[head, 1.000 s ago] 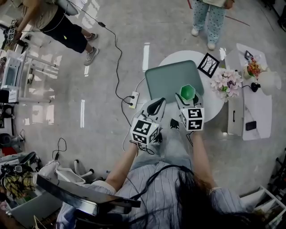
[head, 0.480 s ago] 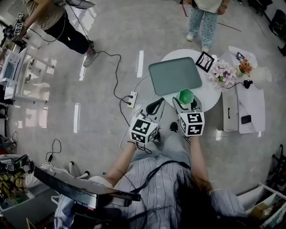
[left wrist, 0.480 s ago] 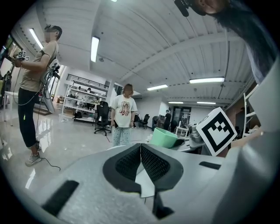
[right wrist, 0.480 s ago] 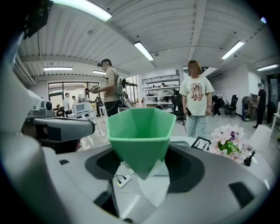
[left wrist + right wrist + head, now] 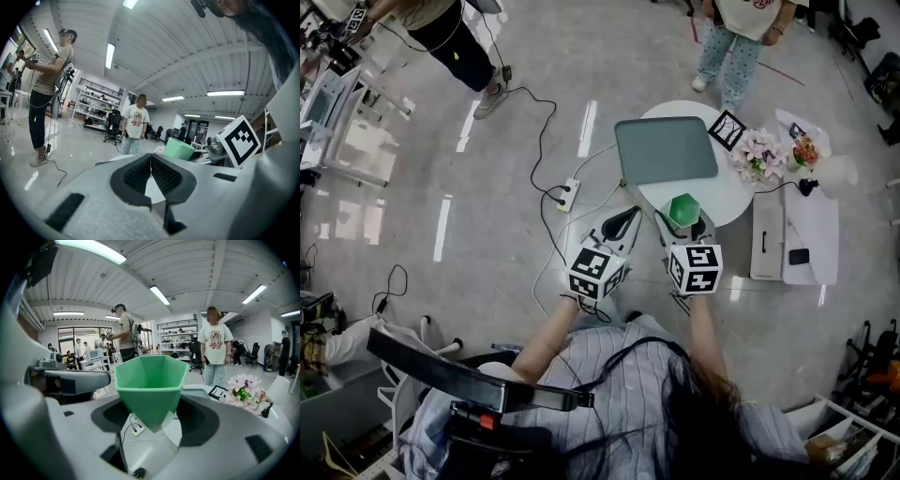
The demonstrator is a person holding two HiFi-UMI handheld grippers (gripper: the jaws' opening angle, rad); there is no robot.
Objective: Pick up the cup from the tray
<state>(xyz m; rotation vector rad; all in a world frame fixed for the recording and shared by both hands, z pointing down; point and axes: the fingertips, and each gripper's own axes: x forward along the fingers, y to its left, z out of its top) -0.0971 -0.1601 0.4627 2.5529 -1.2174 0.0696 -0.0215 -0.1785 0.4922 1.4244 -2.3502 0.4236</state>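
Note:
A green faceted cup (image 5: 150, 383) stands upright between the jaws of my right gripper (image 5: 152, 417), which is shut on its narrow base. In the head view the cup (image 5: 684, 208) hangs over the near edge of the round white table (image 5: 727, 195), in front of the grey-green tray (image 5: 666, 150), which has nothing on it. My left gripper (image 5: 626, 220) is just left of the cup, off the table's edge. Its jaws (image 5: 151, 161) meet with nothing between them, and the cup (image 5: 180, 149) shows to their right.
A black-framed picture (image 5: 727, 129) and a bunch of flowers (image 5: 759, 150) stand at the table's right. A white side table (image 5: 797, 225) with a phone (image 5: 798, 255) is further right. A power strip (image 5: 567, 195) and cables lie on the floor. People stand beyond the table (image 5: 741, 37).
My right gripper has drawn the cup back from the tray toward me, out to the table's near edge. Both grippers have pulled nearer to my body.

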